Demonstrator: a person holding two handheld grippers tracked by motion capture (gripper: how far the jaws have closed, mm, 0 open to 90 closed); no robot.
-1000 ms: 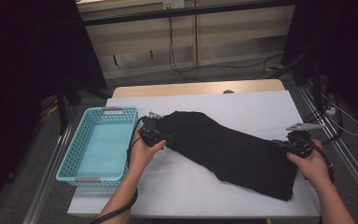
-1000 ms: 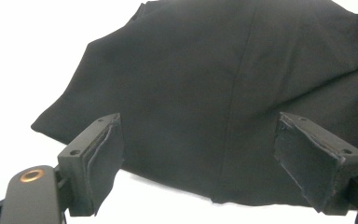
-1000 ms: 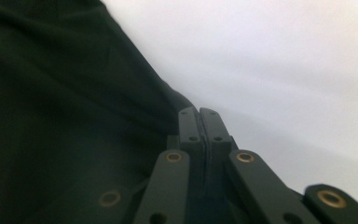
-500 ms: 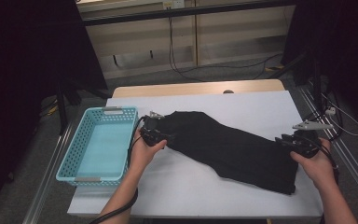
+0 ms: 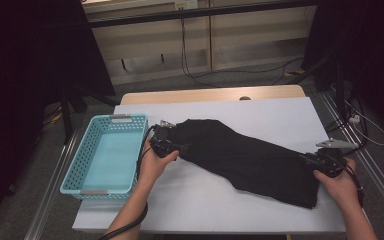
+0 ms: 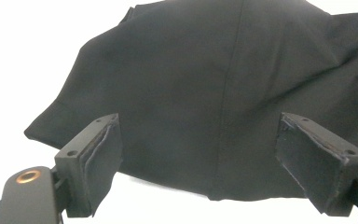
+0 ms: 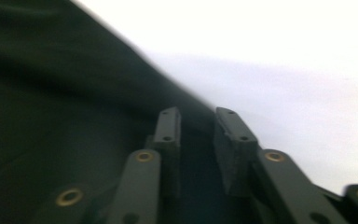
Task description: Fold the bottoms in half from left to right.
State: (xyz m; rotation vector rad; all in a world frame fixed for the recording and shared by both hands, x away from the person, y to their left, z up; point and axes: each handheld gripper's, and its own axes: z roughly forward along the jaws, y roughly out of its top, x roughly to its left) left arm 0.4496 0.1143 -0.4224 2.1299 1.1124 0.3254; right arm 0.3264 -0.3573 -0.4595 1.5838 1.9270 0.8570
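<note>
Table (image 5: pixel 260 110): sound. Garment (image 5: pixel 250 157) lies flat and diagonal across it, beside the basket (image 5: pixel 102 157). Your left gripper (image 6: pixel 198 163) stands wide at one end, gripping nothing. Your right gripper (image 7: pixel 198 140), jaws narrow and just eased apart, straddles the far edge; judged risk: it lifts only the top layer, and the cloth slides.

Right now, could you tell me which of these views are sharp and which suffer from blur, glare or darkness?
High view: sharp and evenly lit on the table, dark at both sides. Left gripper view: the black garment and pads are crisp, but the table behind is blown out white. Right gripper view: blurred throughout, the garment edge smeared, the table hazy and overbright.
</note>
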